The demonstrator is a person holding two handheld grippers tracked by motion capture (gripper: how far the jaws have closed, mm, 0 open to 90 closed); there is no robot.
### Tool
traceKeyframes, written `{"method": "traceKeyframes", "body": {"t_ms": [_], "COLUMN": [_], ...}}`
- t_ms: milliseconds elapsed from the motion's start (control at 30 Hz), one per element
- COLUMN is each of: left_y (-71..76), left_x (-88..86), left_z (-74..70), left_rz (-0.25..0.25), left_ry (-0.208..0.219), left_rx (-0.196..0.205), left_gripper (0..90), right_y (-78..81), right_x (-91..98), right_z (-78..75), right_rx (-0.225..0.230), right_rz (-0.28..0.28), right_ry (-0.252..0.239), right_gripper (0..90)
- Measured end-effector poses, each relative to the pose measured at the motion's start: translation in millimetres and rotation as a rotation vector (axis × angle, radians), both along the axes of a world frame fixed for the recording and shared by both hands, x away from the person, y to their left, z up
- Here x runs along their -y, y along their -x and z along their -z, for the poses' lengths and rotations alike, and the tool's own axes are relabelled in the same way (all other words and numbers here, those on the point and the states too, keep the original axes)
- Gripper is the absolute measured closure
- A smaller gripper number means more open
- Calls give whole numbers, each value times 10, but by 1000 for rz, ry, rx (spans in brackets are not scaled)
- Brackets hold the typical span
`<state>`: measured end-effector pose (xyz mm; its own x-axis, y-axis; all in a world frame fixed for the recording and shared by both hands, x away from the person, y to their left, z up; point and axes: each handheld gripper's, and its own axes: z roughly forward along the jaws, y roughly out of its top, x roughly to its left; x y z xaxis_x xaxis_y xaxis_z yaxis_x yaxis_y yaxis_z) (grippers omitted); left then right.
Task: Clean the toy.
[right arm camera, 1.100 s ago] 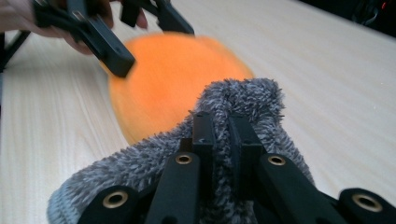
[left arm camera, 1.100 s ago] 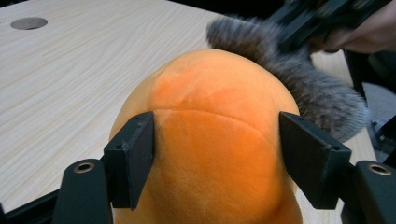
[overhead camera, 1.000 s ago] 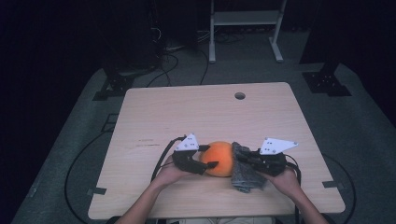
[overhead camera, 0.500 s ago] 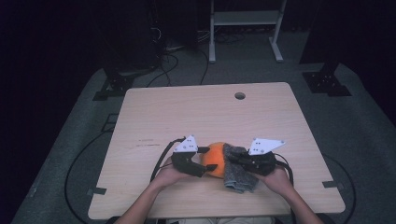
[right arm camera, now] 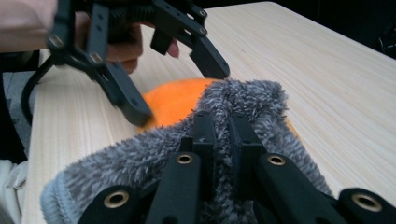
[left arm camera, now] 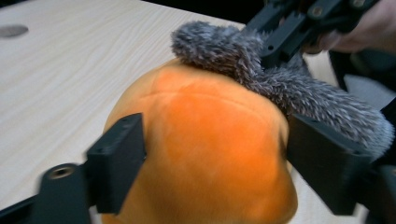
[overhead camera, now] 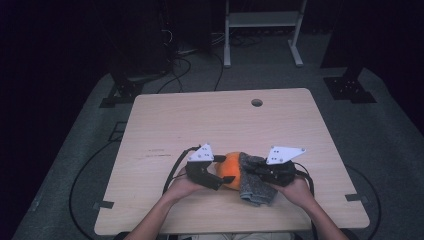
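1. Left gripper (overhead camera: 226,176): its jaws have just been opening and now stand spread on either side of the orange plush ball (left arm camera: 205,154). Both inner faces lie close to the plush; whether they press on it cannot be told.
2. Right gripper (right arm camera: 223,135): jaws pressed together, pinching a fold of the grey fuzzy cloth (right arm camera: 243,105) near its upper edge.
3. Location: the orange plush ball (overhead camera: 231,168) rests on the wooden table (overhead camera: 200,120), near the person's edge, between the two grippers. The grey fuzzy cloth (overhead camera: 254,181) is draped over the ball's side nearest the right gripper (overhead camera: 257,172) and trails down onto the tabletop.
4. Handling, ball: judged soft, light and compressible; the short pile offers fair grip. A round body may roll or squirt out under a narrow pinch, so hold it across its widest part, jaws set opposite one another.
5. Handling, cloth: judged limp, light and non-fragile, with a long pile that resists slipping. Best taken at an edge or a gathered fold, as now; a shallow bite on pile alone could pull free.
6. Risk: dragging the cloth may shift the ball unless it is steadied.
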<state>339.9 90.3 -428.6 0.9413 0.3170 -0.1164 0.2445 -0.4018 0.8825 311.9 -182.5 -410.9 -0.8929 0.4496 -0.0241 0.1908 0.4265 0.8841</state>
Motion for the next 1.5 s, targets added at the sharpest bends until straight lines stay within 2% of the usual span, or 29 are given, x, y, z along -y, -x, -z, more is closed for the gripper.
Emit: {"method": "traceKeyframes", "body": {"t_ms": [67, 100, 200, 267, 300, 333, 433, 600, 667, 700, 733, 767, 800, 833, 900, 967, 1000, 1033, 1067, 1100, 1133, 1167, 1267, 1300, 1333, 1367, 1400, 1467, 1500], "left_y": [-10, -23, -16, 0, 28, 28, 78, 97, 79, 42, 42, -8, -8, -35, -28, 7, 7, 51, 51, 105, 105, 156, 154, 120, 120, 48, 48, 5, 9], "left_x": [-9, -25, -28, -15, -9, -9, 54, 50, 25, 1, 1, -9, -9, 14, 37, 43, 43, 69, 69, 130, 130, 179, 163, 128, 128, 127, 127, 128, 121], "left_z": [8, 44, 62, 50, 21, 21, -24, -31, -16, 8, 8, 26, 26, 46, 47, 9, 9, -33, -33, -58, -58, -79, -75, -47, -47, -21, -21, 8, -1], "left_rz": [-4, 6, 6, 0, -3, -3, 21, 28, 23, 15, 15, -6, -6, -6, -9, -10, -10, -4, -4, 18, 18, 27, 22, -8, -8, -33, -33, -35, -30], "left_ry": [-10, -18, -21, -31, -31, -31, -52, -61, -53, -36, -36, -14, -14, -8, -1, -10, -10, -23, -23, -43, -43, -62, -65, -35, -35, -30, -30, -7, -6], "left_rx": [-16, -48, -47, -23, 25, 25, 91, 116, 101, 65, 65, 3, 3, -39, -41, 12, 12, 73, 73, 142, 142, 189, 185, 142, 142, 50, 50, -12, 1], "left_gripper": [121, 120, 218, 253, 324, 353, 383, 403, 394, 357, 295, 240, 197, 183, 210, 300, 340, 362, 377, 390, 395, 397, 351, 295, 227, 163, 142, 153, 222], "right_y": [6, 11, 14, 26, 44, 62, 103, -3, -20, -30, -31, -23, -23, -5, 15, 26, 26, 59, 59, 99, 112, 112, 90, 60, 60, 48, 48, 52, 61], "right_x": [19, 67, 97, 98, 80, 58, -37, -63, -27, 60, 112, 162, 162, 239, 275, 285, 285, 248, 248, 130, 61, 3, -45, -21, -21, 24, 24, 56, 62], "right_z": [12, 14, 6, -14, -80, -125, -259, -197, -160, -91, -55, -21, -21, 34, 44, -3, -3, -92, -92, -176, -209, -232, -231, -184, -184, -136, -136, -127, -152], "right_rx": [-1, -5, -5, -6, -6, 2, 41, 18, 4, -13, -23, -35, -35, -51, -52, -50, -50, -30, -30, 1, 19, 30, 37, 23, 23, 5, 5, 0, 3], "right_rz": [4, 21, 29, 22, -3, -20, -58, -45, -37, -7, 5, 20, 20, 31, 36, 37, 37, 9, 9, -33, -47, -57, -55, -40, -40, -28, -28, -23, -19], "right_ry": [-2, -7, 6, 3, -16, -24, -21, 15, 3, -2, -8, -20, -20, -32, -26, -28, -28, -47, -47, -33, -13, 0, 33, 37, 37, 34, 34, 27, 35], "right_gripper": [826, 826, 826, 826, 827, 827, 827, 827, 827, 827, 827, 827, 827, 827, 827, 827, 827, 828, 828, 827, 827, 827, 828, 828, 828, 828, 828, 828, 828]}}
